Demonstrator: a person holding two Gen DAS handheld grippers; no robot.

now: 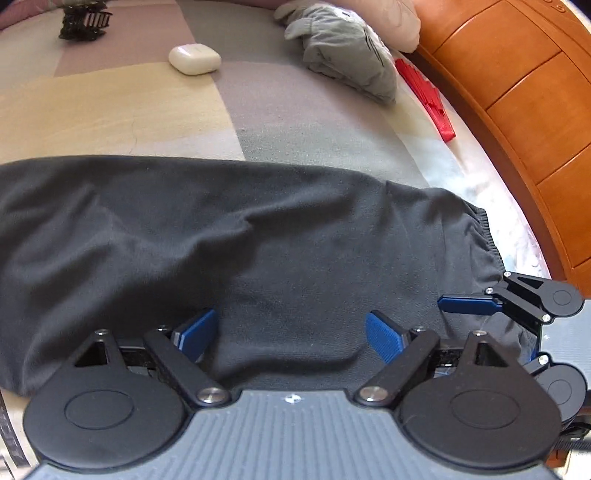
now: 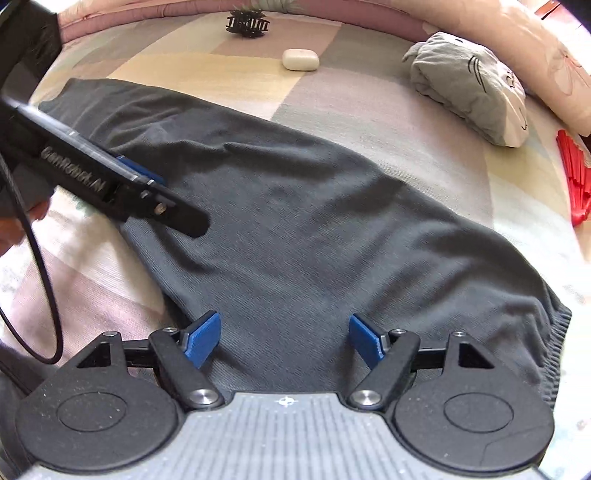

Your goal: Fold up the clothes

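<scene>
A dark grey garment, apparently trousers or shorts with an elastic ribbed waistband, lies spread flat across a bed with a pastel patchwork cover. In the left wrist view the left gripper hangs low over the near edge of the cloth with its blue pads set wide apart and nothing between them. At the right of that view the right gripper reaches in near the waistband end; only one blue finger shows clearly there. The right wrist view shows the right gripper just as wide open, empty, above the near edge of the garment beside the waistband. The left gripper's black body crosses the left of this view over the cloth's far end. Farther back on the cover lie a white earbud case, a black hair claw clip and a folded light grey garment with a drawn cat face. A red object lies at the bed's right edge, against an orange wooden headboard.
</scene>
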